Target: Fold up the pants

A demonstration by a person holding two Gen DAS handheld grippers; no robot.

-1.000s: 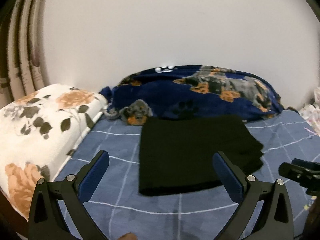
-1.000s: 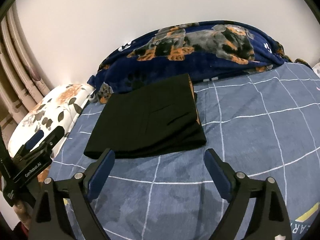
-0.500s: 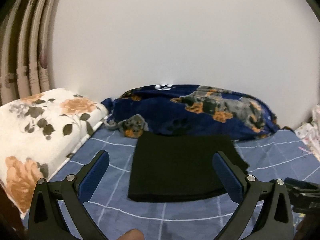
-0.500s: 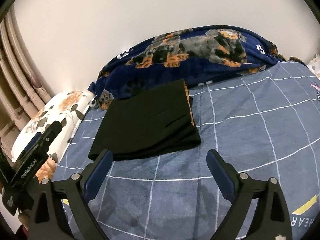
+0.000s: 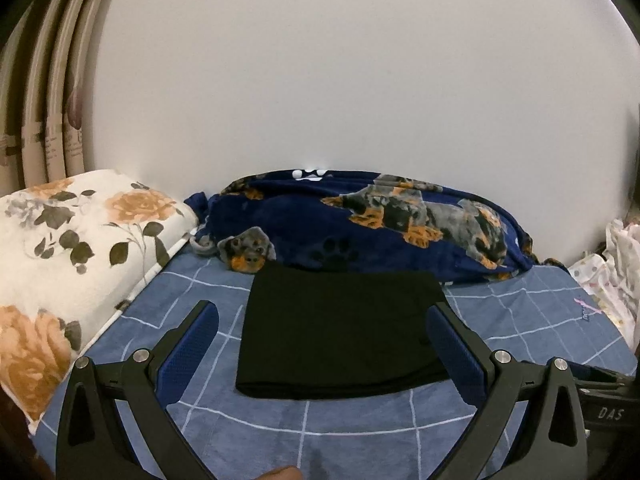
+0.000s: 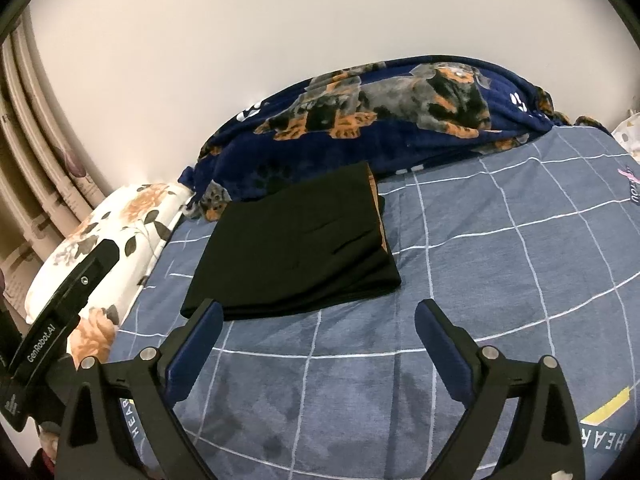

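Black pants (image 5: 340, 328) lie folded in a flat rectangle on the blue checked sheet (image 6: 500, 240), far edge touching a plush dog-print blanket (image 5: 380, 224). Floral pillow (image 5: 72, 248) well left. Left gripper (image 5: 322, 344) and right gripper (image 6: 318, 340) both spread wide, holding nothing, clear of the cloth

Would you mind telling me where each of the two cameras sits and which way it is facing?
Left wrist: sits on the left gripper, low over the bed, facing the wall straight across the folded pants; its own open jaws, a fingertip and the right gripper's edge show.
Right wrist: sits on the right gripper, further right, facing the pants obliquely leftward; its open jaws and the left gripper show.
Both share the pants, blanket, pillow and bed.
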